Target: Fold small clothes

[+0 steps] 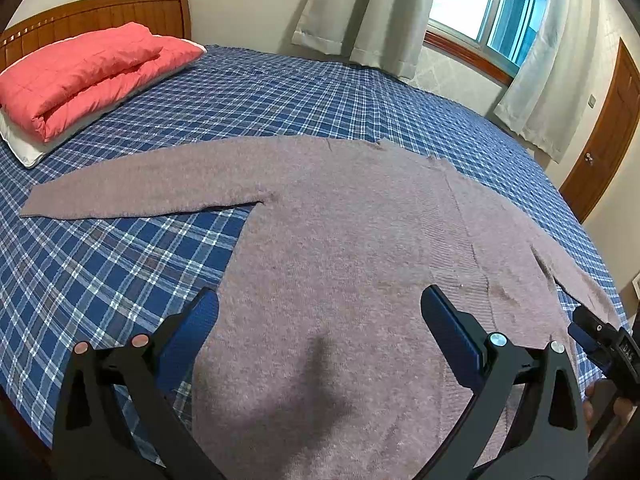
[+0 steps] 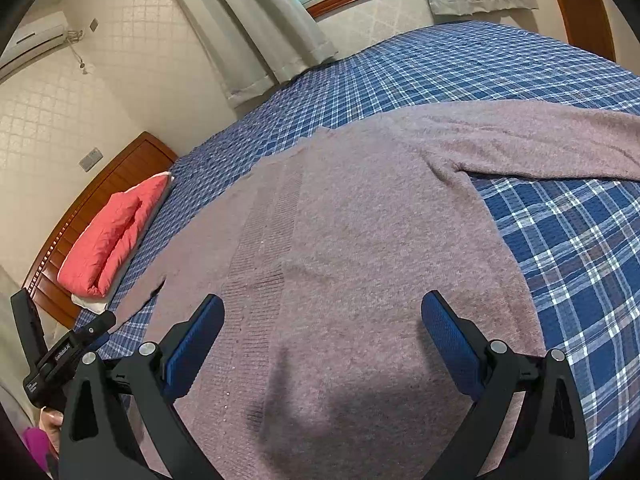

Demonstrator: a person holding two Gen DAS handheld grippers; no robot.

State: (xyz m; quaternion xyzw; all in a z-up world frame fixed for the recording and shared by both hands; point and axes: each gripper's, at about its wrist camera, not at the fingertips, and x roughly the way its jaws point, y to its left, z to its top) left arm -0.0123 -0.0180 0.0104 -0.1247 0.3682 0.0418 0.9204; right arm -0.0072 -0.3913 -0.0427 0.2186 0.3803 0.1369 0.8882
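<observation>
Furthest left in the left wrist view, a folded coral-pink quilted duvet [image 1: 80,76] sits on a white pillow by the wooden headboard [image 1: 100,16], well apart from the work. Next comes the mauve-grey knitted sweater [image 1: 340,220], spread flat and unfolded on the blue-and-white plaid bedspread [image 1: 100,264], its left sleeve [image 1: 132,188] stretched straight out toward the pillow side. The left gripper [image 1: 320,320] hovers over the lower body of the garment, its blue-padded jaws spread wide and holding nothing. Further right, the right gripper [image 2: 324,320] hangs likewise over the hem area, jaws apart and empty; the sweater's other sleeve [image 2: 552,144] runs outward across the bedspread.

Judging from this layout, no fold has been made: both sleeves lie extended and the body is at full length. The garment looks smoothed and ready, so the whole folding sequence, sleeves inward and then body doubled, remains ahead.
</observation>
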